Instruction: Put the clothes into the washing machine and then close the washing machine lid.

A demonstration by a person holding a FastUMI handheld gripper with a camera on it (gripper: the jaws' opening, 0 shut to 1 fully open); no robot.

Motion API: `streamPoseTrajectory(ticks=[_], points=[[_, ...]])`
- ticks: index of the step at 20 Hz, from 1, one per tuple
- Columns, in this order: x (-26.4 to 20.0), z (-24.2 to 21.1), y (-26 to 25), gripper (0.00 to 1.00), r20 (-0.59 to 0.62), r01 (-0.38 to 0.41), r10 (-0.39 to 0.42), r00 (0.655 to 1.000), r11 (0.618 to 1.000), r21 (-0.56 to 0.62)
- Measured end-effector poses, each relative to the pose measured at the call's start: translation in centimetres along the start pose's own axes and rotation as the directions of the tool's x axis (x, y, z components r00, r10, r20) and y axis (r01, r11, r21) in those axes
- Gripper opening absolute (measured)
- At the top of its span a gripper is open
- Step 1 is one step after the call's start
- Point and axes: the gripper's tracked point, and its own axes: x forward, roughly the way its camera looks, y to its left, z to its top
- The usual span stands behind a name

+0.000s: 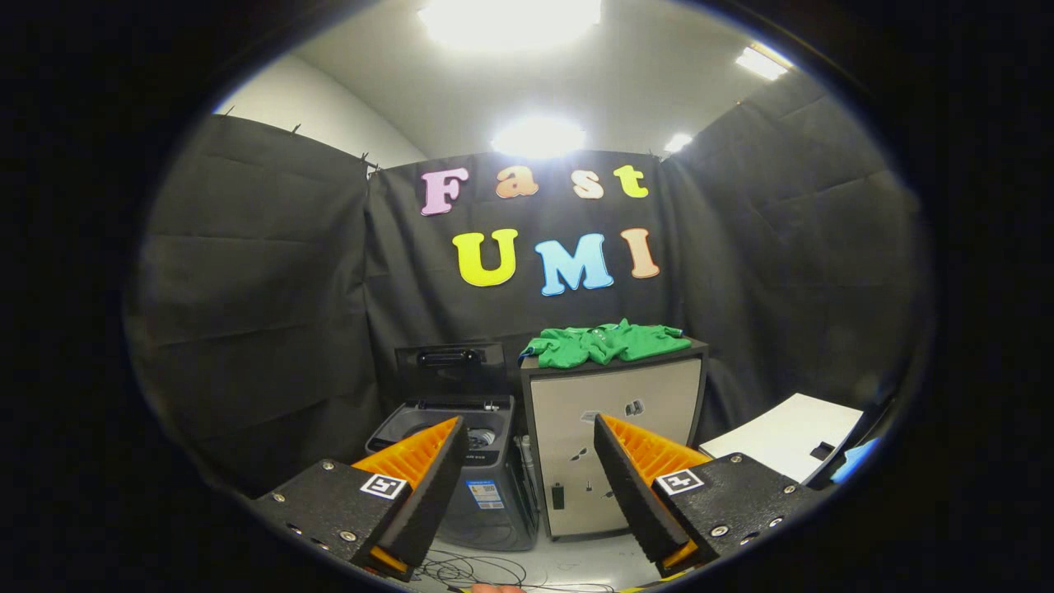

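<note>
The gripper point(527, 461) is hanging wide open and holding nothing, its fingers framing the scene ahead. Beyond them, the washer point(461, 461) is standing on the floor with its lid point(451, 368) raised upright. Just beside it, green clothes point(605, 343) are lying in a heap atop a cabinet point(613, 445). A white board point(786, 432) is sitting off to the right.

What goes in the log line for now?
gripper: open, holding nothing | green clothes: on cabinet | washing machine: lid up
</note>
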Motion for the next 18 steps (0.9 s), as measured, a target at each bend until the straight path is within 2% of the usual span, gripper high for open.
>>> streamPoseTrajectory(ticks=[5, 8, 18], points=[[2.2, 1.9, -1.6, 0.94, -0.016, -0.015, 0.015, 1.0, 1.0, -0.005], [4.5, 4.0, -3.1, 0.94, -0.028, 0.009, -0.009, 1.0, 1.0, 0.01], [15.5, 9.7, -7.4, 0.95, -0.078, 0.069, -0.068, 0.995, 0.998, 0.008]])
